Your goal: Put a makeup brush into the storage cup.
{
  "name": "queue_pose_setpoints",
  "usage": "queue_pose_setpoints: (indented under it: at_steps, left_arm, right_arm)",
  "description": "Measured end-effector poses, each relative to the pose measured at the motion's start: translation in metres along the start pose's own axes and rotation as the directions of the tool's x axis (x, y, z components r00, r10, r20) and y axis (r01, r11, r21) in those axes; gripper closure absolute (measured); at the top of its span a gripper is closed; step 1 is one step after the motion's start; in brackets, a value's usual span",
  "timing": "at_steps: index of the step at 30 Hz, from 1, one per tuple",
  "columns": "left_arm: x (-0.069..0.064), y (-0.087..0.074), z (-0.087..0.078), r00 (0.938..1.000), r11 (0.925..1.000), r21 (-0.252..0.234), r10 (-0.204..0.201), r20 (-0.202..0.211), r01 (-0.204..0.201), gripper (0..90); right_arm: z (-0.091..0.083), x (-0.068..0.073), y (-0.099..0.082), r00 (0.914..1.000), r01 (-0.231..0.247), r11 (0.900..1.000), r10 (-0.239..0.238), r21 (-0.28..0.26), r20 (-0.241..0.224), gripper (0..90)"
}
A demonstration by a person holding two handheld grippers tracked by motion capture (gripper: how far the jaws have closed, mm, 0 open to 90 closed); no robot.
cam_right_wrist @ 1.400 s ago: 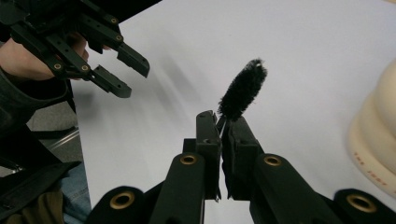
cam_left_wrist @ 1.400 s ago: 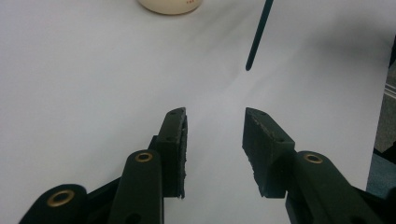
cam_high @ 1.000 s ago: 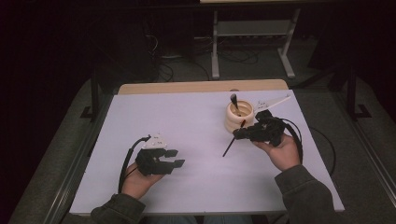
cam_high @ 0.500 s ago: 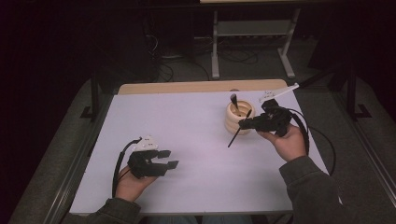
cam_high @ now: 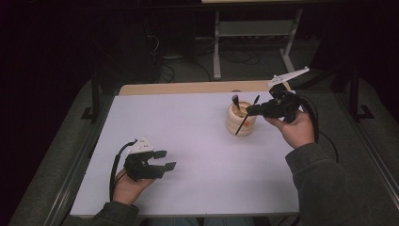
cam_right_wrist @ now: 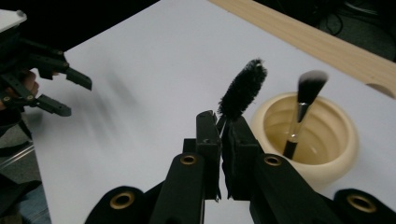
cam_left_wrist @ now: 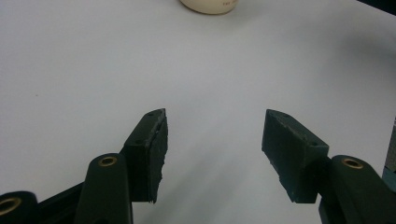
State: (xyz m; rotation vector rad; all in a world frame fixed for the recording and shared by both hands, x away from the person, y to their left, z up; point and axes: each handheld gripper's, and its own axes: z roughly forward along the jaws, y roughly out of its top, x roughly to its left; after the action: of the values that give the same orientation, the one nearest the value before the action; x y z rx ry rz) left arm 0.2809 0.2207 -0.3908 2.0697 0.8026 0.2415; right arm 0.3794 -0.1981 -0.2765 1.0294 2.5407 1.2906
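A cream ribbed pot point(cam_high: 241, 123) stands on the white table point(cam_high: 188, 122) at the right, with a soft-tipped makeup brush point(cam_high: 235, 101) leaning inside it. My right gripper point(cam_high: 253, 111) hangs just right of the pot, shut on a thin black bristle brush point(cam_high: 241, 126) that slants down across the pot's front. In the right gripper view the bristle head point(cam_right_wrist: 243, 87) rises above the closed jaws point(cam_right_wrist: 223, 122), next to the pot point(cam_right_wrist: 327, 156) and its makeup brush point(cam_right_wrist: 304, 100). My left gripper point(cam_high: 167, 159) rests low at the front left; its jaws point(cam_left_wrist: 215, 135) have just been opening, with nothing between them.
A wooden strip point(cam_high: 188, 88) runs along the table's far edge. Beyond it stand a metal frame point(cam_high: 254, 33) and floor cables point(cam_high: 169, 70) in the dark. The pot's base point(cam_left_wrist: 210, 5) lies far ahead of the left gripper, which also shows at far left point(cam_right_wrist: 60, 93).
My right gripper has risen and swung toward the pot, lifting the black brush off the table. The left gripper's jaws have spread wider while the hand stayed about where it was.
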Motion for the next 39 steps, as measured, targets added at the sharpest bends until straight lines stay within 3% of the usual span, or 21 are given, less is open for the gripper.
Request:
queue_pose_setpoints:
  at_steps: [7, 13, 26, 39]
  left_arm:
    - [0.002, -0.003, -0.002, 0.9999, 0.9999, 0.005, -0.016, -0.007, 0.016, 38.9]
    - [0.002, -0.003, -0.002, 0.9997, 0.9997, -0.003, -0.026, -0.003, 0.026, 38.7]
    - [0.006, -0.005, -0.006, 0.9995, 0.9995, -0.006, -0.030, -0.008, 0.029, 37.5]
    - [0.006, -0.004, -0.005, 0.9994, 0.9994, -0.005, -0.033, -0.007, 0.033, 36.8]
  right_arm:
    - [-0.008, -0.017, 0.027, 0.9976, -0.033, 0.9994, 0.033, -0.010, 0.060, 84.8]
    - [-0.006, -0.024, 0.036, 0.9943, -0.034, 0.9994, 0.034, 0.001, 0.101, 84.7]
    - [0.005, -0.049, 0.038, 0.9807, -0.085, 0.9963, 0.084, 0.002, 0.177, 84.7]
    - [0.017, -0.066, 0.036, 0.9720, -0.117, 0.9931, 0.115, -0.004, 0.205, 84.7]
